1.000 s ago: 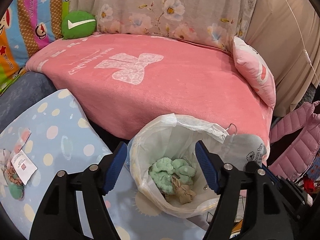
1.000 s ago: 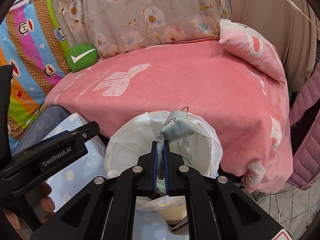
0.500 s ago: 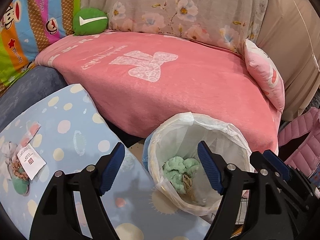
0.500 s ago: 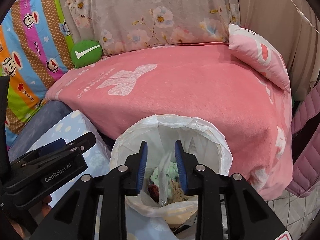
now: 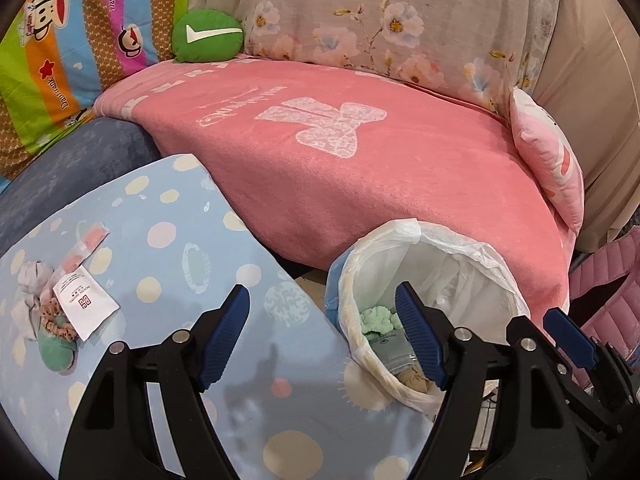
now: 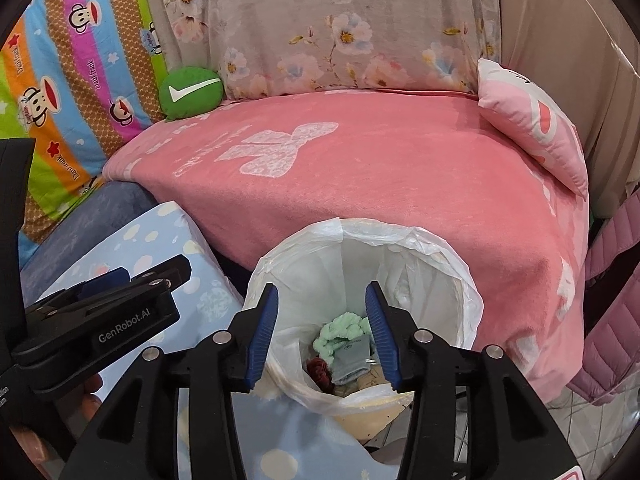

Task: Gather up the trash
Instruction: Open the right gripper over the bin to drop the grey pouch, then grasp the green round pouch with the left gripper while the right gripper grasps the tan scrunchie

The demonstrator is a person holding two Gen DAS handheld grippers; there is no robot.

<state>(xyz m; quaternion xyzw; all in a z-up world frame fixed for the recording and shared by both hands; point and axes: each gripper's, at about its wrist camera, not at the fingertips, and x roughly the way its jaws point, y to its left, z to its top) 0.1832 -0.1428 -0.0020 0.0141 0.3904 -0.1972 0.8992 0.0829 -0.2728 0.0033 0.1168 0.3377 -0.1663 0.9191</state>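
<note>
A bin lined with a white plastic bag [image 6: 400, 240] stands between the blue dotted table and the pink sofa; it also shows in the left wrist view [image 5: 472, 252]. Inside lie a mint-green fluffy wad [image 6: 340, 330], a grey pouch [image 6: 354, 356] and brown scraps. My right gripper [image 6: 322, 332] is open and empty above the bin mouth. My left gripper [image 5: 322, 340] is open and empty over the table's right edge, beside the bin. More trash sits at the table's left: a white packet [image 5: 86, 306], a green lump [image 5: 56, 352], a crumpled grey wrapper [image 5: 34, 276] and a pink-and-white strip [image 5: 86, 246].
The blue dotted table [image 5: 160, 240] fills the lower left. A sofa with a pink blanket [image 5: 360, 168] lies behind, with a green cushion [image 5: 208, 36] and a pink pillow [image 5: 548, 160]. A pink jacket [image 6: 612, 320] hangs at the right.
My right gripper opened and let the grey pouch fall into the bin. My left gripper swung left, bringing more of the table and its trash into view.
</note>
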